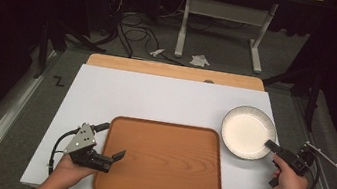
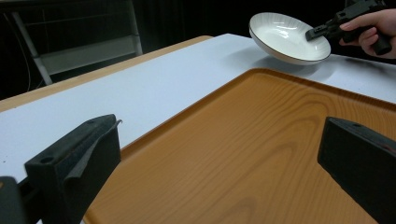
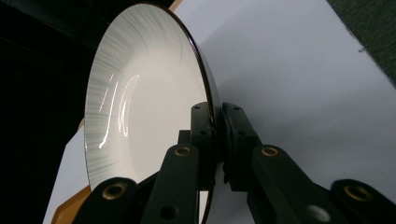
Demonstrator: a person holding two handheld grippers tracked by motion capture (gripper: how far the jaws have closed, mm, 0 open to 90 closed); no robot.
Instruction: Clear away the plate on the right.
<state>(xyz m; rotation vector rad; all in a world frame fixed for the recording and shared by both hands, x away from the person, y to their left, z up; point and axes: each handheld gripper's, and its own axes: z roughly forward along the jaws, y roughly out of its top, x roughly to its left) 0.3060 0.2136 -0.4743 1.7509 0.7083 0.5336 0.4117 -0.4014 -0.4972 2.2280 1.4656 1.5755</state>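
White table (image 1: 106,90), w/ empty wood tray (image 1: 161,161). Right gripper (image 1: 273,148) pinches the bowl (image 1: 247,131) rim, lifted just right of tray. Left gripper (image 1: 114,157) jaws apart at tray's left edge. Bowl prob. not placed yet.

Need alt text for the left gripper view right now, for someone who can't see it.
The left gripper's two black jaws stand wide open over a bare wooden tray on a white table. Farther off, a hand with the right gripper pinches the rim of a white plate, lifted off the table and tilted.
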